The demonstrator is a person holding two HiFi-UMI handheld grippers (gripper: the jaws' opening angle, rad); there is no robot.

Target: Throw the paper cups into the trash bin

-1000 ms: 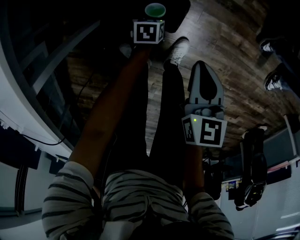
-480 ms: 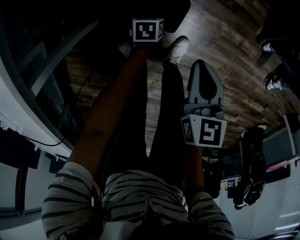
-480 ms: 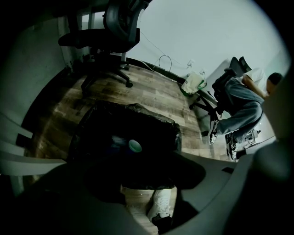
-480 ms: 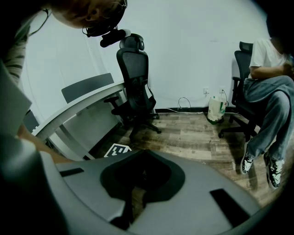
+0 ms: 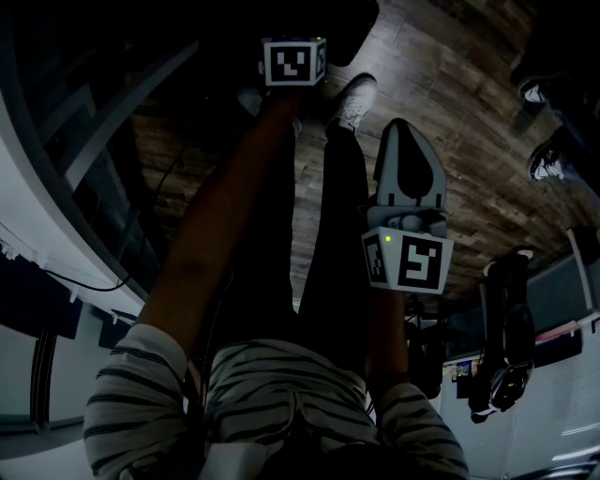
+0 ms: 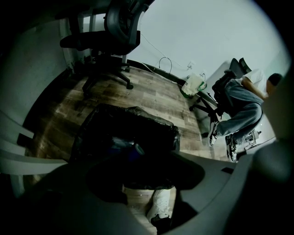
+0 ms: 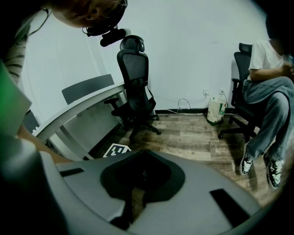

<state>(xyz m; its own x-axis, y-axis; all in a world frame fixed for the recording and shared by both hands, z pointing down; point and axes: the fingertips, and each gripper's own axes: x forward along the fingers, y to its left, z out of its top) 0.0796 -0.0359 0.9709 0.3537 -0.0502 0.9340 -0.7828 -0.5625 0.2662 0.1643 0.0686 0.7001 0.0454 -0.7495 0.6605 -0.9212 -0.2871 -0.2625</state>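
The trash bin (image 6: 124,131), lined with a black bag, stands on the wood floor right beneath my left gripper (image 6: 147,176). That gripper's jaws stand apart with nothing between them; floor and a white shoe show through the gap. A pale curved rim (image 6: 134,148) lies inside the bin, too dark to identify. In the head view only the left gripper's marker cube (image 5: 293,61) shows, at the dark bin's (image 5: 347,28) edge. My right gripper (image 5: 401,131) hangs lower right, away from the bin, jaws shut to a point and empty (image 7: 142,156). No cup is in either gripper.
Black office chairs (image 6: 108,32) (image 7: 135,87) stand by the wall. A seated person's legs (image 7: 264,110) and shoes (image 5: 544,164) are at the right. A white bag (image 7: 215,109) leans on the wall. A curved white desk (image 5: 37,225) runs along the left.
One second ago a green-rimmed paper cup showed just beyond the left gripper's cube over the bin; it is gone from view now. Both arms have barely moved.
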